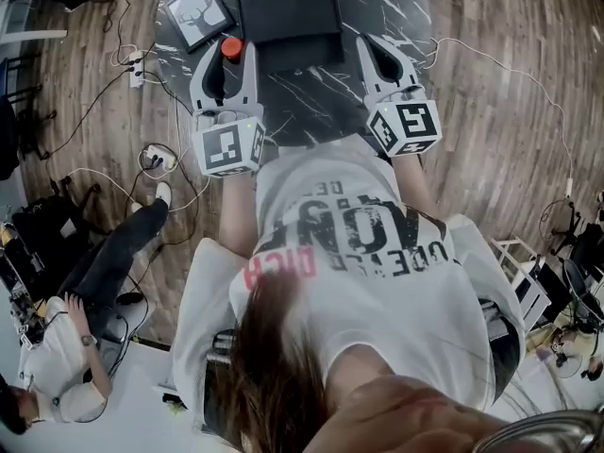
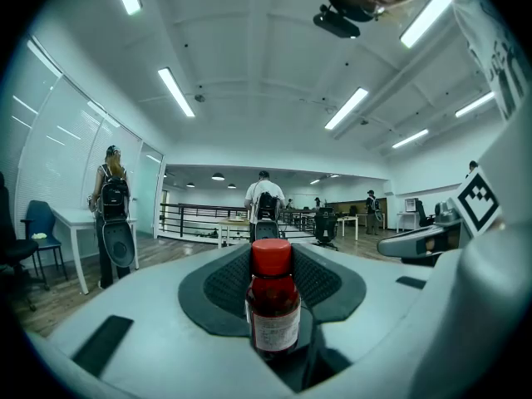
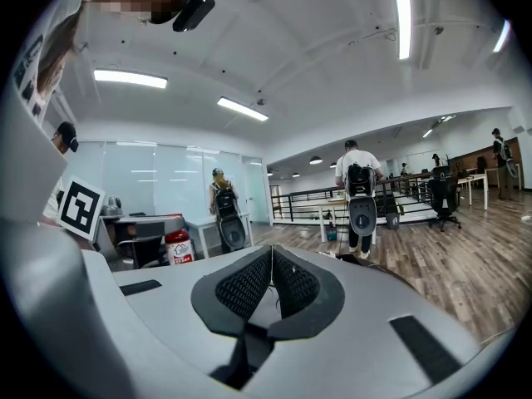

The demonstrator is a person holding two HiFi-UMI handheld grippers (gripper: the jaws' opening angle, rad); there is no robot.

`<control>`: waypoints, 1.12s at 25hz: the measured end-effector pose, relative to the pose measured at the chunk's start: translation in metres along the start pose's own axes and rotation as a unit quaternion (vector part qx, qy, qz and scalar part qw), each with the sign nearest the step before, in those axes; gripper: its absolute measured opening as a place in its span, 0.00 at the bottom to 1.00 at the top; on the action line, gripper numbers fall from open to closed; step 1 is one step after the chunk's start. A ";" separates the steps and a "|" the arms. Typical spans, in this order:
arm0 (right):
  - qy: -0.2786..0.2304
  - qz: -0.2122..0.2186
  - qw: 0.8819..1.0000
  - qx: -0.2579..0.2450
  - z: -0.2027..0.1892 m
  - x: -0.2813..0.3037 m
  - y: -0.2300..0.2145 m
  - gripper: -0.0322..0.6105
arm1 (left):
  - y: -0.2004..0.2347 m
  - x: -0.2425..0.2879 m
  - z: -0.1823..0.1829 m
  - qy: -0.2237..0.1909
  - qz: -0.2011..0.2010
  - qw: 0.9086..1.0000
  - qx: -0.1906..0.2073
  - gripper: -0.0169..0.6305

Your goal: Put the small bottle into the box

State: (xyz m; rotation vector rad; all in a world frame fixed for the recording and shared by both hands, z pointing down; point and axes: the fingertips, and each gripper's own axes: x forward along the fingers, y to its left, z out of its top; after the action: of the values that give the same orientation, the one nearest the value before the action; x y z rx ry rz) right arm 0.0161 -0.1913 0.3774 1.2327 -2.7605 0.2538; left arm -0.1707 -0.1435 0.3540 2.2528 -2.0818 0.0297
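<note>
A small dark-red bottle [image 1: 230, 47] with a red cap stands upright between the jaws of my left gripper [image 1: 226, 53], which is shut on it. In the left gripper view the bottle [image 2: 273, 302], with its white label, is pinched by the black pads [image 2: 226, 285]. A black box [image 1: 291, 15] lies on the dark marble table [image 1: 321, 92], just right of the bottle and ahead of both grippers. My right gripper [image 1: 380, 49] hovers near the box's right side. Its pads [image 3: 249, 285] meet with nothing between them. The held bottle [image 3: 178, 246] also shows at the left of the right gripper view.
A framed deer picture [image 1: 196, 12] lies at the table's far left corner. Cables and a power strip [image 1: 137, 67] run over the wooden floor on the left. A seated person [image 1: 85, 328] is at the lower left. People with backpacks [image 2: 264, 206] stand far off.
</note>
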 end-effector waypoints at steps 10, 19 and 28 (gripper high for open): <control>-0.009 -0.016 1.000 -0.001 0.002 -0.006 0.001 0.05 | 0.004 -0.001 0.001 -0.003 -0.009 1.000 0.005 0.25; -0.010 -0.031 0.999 0.001 0.004 -0.007 -0.001 0.05 | 0.012 0.003 0.009 -0.011 -0.014 1.000 0.012 0.25; -0.009 -0.050 0.999 0.004 0.003 -0.011 -0.010 0.05 | 0.002 0.018 0.012 -0.015 -0.039 0.999 0.013 0.25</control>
State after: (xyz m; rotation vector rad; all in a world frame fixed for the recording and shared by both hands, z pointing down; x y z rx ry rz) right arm 0.0309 -0.1900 0.3739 1.3762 -2.7052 0.2462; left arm -0.1715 -0.1620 0.3431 2.3615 -2.0186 0.0185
